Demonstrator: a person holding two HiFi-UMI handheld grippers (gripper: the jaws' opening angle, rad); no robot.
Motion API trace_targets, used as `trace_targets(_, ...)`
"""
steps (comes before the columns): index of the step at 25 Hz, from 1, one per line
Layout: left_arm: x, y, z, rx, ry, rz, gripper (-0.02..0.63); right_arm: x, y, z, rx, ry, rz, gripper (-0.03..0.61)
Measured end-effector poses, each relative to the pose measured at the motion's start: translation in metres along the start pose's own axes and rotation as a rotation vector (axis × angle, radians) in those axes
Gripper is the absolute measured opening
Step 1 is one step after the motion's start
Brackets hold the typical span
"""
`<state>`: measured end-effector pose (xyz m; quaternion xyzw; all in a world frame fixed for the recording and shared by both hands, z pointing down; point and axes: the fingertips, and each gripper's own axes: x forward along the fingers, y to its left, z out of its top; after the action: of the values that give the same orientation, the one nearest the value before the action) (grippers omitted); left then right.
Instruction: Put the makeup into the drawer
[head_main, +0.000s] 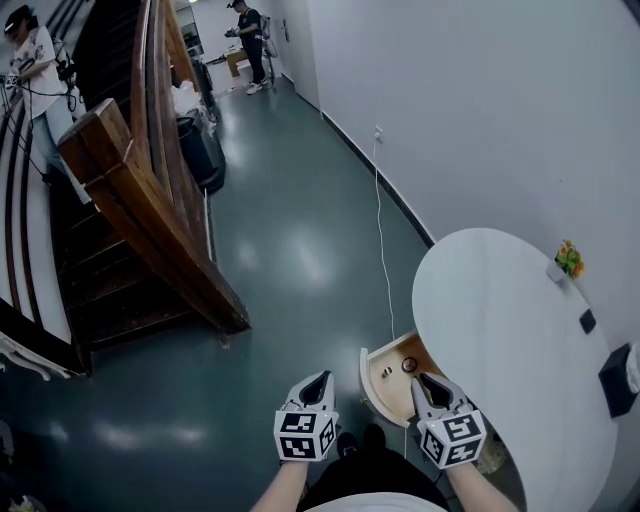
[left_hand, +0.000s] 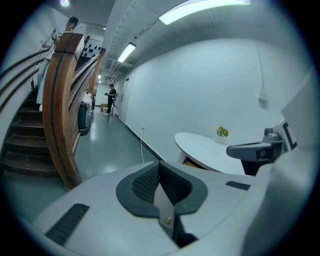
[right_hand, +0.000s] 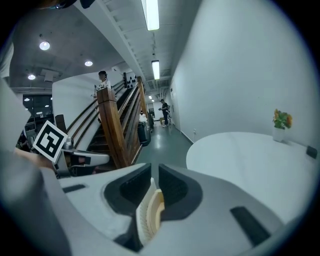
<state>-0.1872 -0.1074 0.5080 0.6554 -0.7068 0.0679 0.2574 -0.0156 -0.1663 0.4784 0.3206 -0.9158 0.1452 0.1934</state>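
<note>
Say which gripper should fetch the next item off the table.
Right. The right gripper, jaws closing with nothing between, is by the table; the left gripper is farther off, jaws shut.

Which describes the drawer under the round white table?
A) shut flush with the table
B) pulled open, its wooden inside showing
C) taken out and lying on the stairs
B: in the head view the drawer sticks out from under the table, with its wooden inside open to view.
</note>
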Motion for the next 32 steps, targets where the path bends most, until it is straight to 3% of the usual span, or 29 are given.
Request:
trace_targets(7,-0.007,0.004,0.003,0.002,-0.004,0.007,0.003,-0.012,-0.003,0.015,0.023,-0.055,-0.013,0.003)
trace_targets(32,-0.01,0.008,0.013,0.015,-0.014,0.035,0.003,-0.036,-0.025,0.04,0.02,-0.128,-0.078,0.002)
